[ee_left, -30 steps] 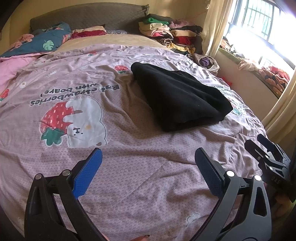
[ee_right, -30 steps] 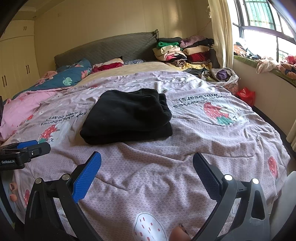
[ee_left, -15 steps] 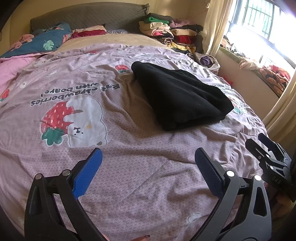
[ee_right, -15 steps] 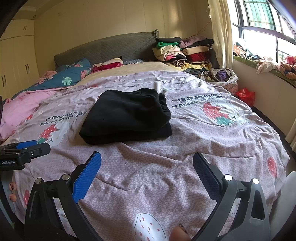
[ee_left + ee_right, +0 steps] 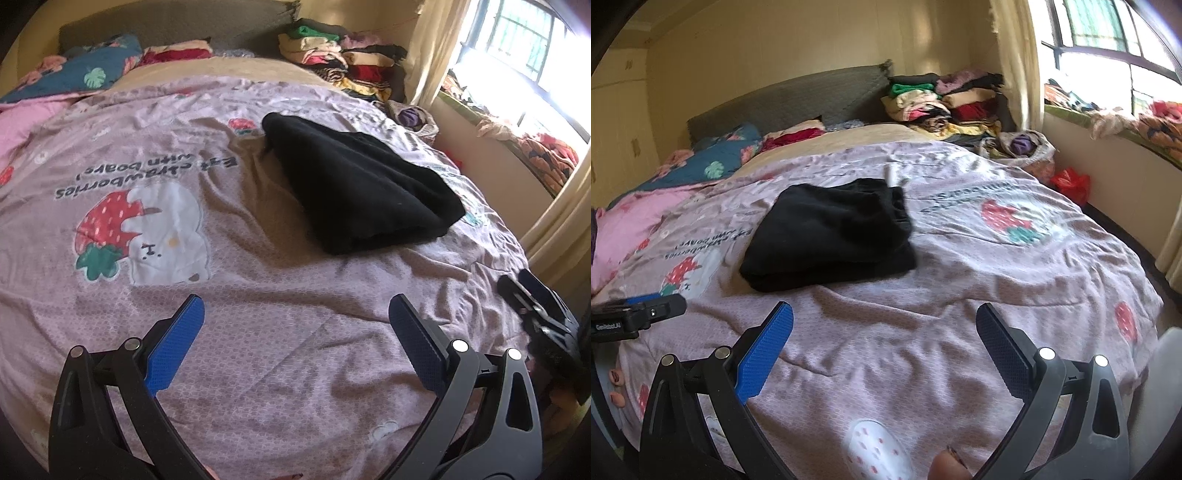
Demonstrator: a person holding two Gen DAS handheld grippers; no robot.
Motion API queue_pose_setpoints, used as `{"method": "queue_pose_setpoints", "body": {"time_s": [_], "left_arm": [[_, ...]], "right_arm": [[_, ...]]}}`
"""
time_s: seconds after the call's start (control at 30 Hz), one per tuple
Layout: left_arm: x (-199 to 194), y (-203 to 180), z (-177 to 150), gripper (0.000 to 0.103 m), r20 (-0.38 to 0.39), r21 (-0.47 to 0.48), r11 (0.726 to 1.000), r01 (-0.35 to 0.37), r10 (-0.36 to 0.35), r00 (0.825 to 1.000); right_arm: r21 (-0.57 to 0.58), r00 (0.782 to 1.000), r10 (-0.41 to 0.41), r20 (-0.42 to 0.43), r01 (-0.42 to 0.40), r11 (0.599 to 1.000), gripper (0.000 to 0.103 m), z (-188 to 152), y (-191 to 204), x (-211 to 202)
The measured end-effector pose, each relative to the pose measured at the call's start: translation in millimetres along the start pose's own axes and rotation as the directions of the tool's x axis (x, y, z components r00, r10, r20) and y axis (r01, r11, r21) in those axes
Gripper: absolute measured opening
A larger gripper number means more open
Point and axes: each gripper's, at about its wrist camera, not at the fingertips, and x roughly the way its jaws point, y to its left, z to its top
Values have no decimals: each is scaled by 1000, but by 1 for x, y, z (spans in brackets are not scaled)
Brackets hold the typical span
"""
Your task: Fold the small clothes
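Both grippers (image 5: 295,332) (image 5: 884,332) wide open and empty over the bed (image 5: 277,295), so best grab the folded black garment (image 5: 358,188) by its near edge.

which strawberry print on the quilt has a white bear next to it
The strawberry print beside the upside-down lettering, left of the black garment; the strawberry on its other side has none.

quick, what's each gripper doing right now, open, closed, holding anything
Left gripper: open, holding nothing, above the bedspread.
Right gripper: open, holding nothing; the folded black garment lies ahead, untouched.
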Motion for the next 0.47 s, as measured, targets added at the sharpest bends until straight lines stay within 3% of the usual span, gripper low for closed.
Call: {"method": "queue_pose_setpoints", "body": {"time_s": [0.17,0.27,0.33,0.37,0.43,0.47], "left_arm": [[1,30,8,94,-21,-75,997,-26,24,999],[-8,85,26,94,-23,-180,977,-113,110,994],[-18,134,38,94,-12,-246,953,-177,180,984],[-22,170,45,94,-16,-274,929,-249,254,967],[-26,228,50,94,-42,-318,870,-377,385,922],[-27,266,52,94,-69,-340,821,-459,465,883]], "right_arm": [[163,988,-155,22,150,975,99,3,-69,-18],[275,926,-377,-3,363,890,99,-2,-151,-33],[379,832,-547,-93,538,753,99,-15,-230,-43],[408,796,-591,-132,587,700,99,-23,-257,-47],[443,642,-708,-295,748,494,99,-46,-336,-56],[449,602,-723,-337,778,439,99,-55,-360,-58]]}}
